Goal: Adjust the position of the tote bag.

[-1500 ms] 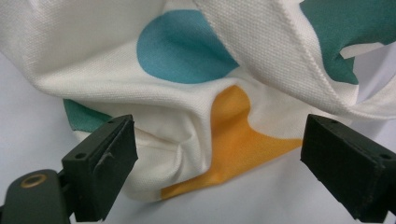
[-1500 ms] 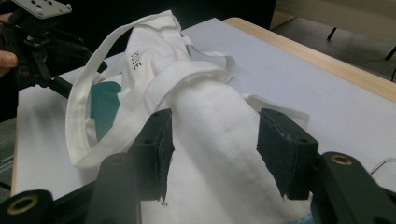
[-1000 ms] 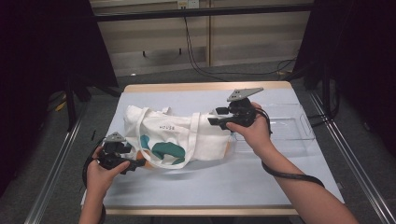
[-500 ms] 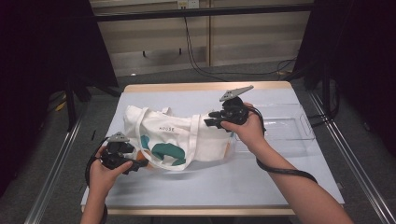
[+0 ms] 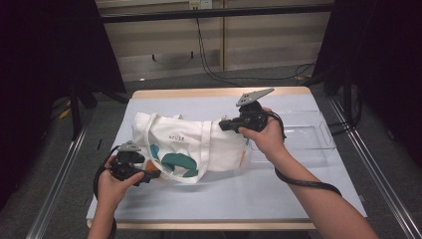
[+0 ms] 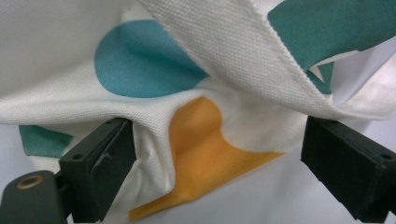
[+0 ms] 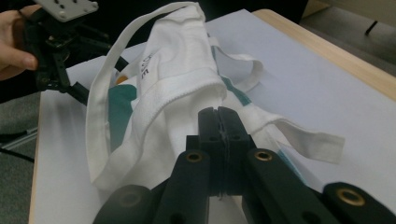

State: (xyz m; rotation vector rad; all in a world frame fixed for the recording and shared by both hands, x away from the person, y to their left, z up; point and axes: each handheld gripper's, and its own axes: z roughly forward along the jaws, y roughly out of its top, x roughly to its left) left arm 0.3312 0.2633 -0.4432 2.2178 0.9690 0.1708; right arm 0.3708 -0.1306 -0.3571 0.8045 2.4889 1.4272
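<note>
Bag (image 5: 184, 147), a white cloth tote printed with teal and orange shapes, is lying slumped across the middle of the table (image 5: 298, 194), its straps trailing loose. It is looking light and floppy to me, the sort of thing that sags wherever it is not held, so I would say the hemmed rim or a strap is giving the surest hold, not the flat printed panel. The right gripper (image 5: 225, 124) is pinching the bag's right end; its jaws have just been closing and are now standing pressed together, with the cloth bunching at their tips. The left gripper (image 5: 152, 175) is sitting at the lower left corner, jaws spread apart, with rumpled cloth lying between them unclamped. Just right of the bag, a clear tray (image 5: 326, 144) is sitting with nothing in it that I can make out.
</note>
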